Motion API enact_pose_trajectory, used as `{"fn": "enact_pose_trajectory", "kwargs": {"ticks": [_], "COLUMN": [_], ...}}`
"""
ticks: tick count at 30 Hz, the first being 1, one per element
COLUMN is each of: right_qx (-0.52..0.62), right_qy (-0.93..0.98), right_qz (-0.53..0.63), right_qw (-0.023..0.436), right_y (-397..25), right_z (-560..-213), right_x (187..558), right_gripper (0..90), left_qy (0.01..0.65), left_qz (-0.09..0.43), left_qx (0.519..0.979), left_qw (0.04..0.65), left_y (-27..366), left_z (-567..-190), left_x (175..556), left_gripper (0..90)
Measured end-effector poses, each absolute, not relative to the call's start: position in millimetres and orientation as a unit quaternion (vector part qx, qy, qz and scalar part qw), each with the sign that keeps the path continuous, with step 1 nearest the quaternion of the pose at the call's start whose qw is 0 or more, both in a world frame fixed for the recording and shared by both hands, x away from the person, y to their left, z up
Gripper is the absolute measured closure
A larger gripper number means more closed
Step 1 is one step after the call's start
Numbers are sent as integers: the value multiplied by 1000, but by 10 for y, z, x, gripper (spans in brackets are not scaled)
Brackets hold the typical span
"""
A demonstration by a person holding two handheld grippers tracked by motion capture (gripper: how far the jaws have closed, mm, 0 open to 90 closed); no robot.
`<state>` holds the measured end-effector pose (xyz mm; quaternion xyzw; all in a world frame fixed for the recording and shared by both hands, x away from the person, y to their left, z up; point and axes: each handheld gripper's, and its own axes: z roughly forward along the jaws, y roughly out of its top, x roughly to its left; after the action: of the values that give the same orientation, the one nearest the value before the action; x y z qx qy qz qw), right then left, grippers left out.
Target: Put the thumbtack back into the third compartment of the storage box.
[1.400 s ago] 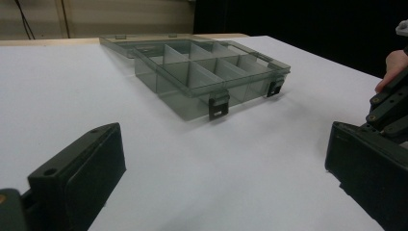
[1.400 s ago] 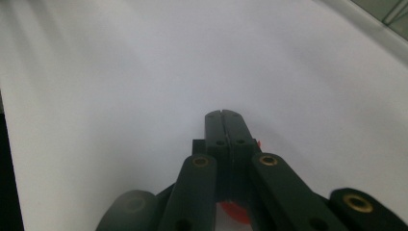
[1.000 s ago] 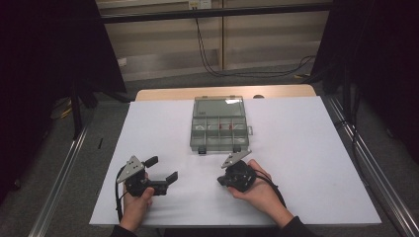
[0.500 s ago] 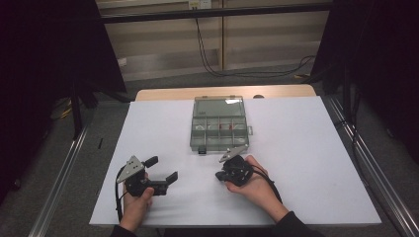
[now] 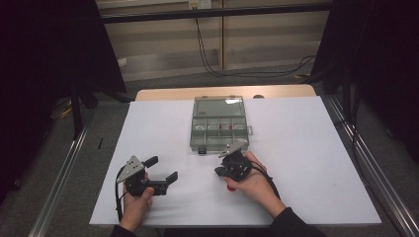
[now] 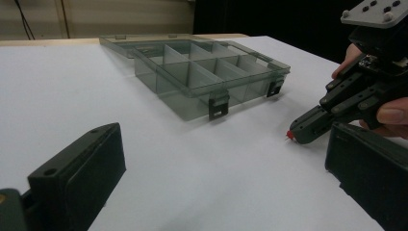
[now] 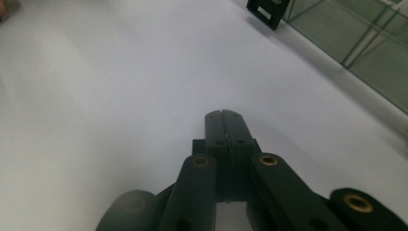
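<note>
White table (image 5: pixel 306 163) under both my hands, with the clear compartment box (image 5: pixel 219 124) lying open near its middle. My right gripper (image 5: pixel 221 171) sits just in front of the box, clenched on a tiny red piece (image 6: pixel 289 135) at its tip. My left gripper (image 5: pixel 163 169) rests well apart, jaws spread and empty.

Tiny red piece (image 6: pixel 289 135) at closed right gripper (image 6: pixel 308 130) tip, near clear, open compartment box (image 6: pixel 202 72).
</note>
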<state>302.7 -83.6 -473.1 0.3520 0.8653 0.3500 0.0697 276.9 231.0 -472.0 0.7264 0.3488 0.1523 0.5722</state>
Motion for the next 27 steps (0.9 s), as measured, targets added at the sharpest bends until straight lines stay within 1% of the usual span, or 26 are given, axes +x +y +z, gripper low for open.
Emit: {"fn": "enact_pose_trajectory", "kwargs": {"ticks": [8,14,21,24,27], "right_qx": [358,361,352,351,348], "right_qy": [863,852,855,857,860], "right_qz": [351,371,374,371,366], "right_qw": [67,72,75,70,75], "right_y": [-844,-945,-1022,-1012,-1004], "right_z": [-4714,-4611,-4576,-4602,-4627], "right_x": [3083,3119,3138,3142,3161], "right_gripper": [900,898,777,762,762], "left_qy": [348,348,349,348,348], "left_qz": [151,151,152,153,153], "left_qx": [727,727,726,727,727], "left_qw": [572,572,572,571,571], "left_y": [2316,2317,2315,2314,2314], "left_z": [-4719,-4719,-4719,-4719,-4719], "left_x": [2770,2771,2772,2772,2771], "left_gripper": [2,2,2,2,2]}}
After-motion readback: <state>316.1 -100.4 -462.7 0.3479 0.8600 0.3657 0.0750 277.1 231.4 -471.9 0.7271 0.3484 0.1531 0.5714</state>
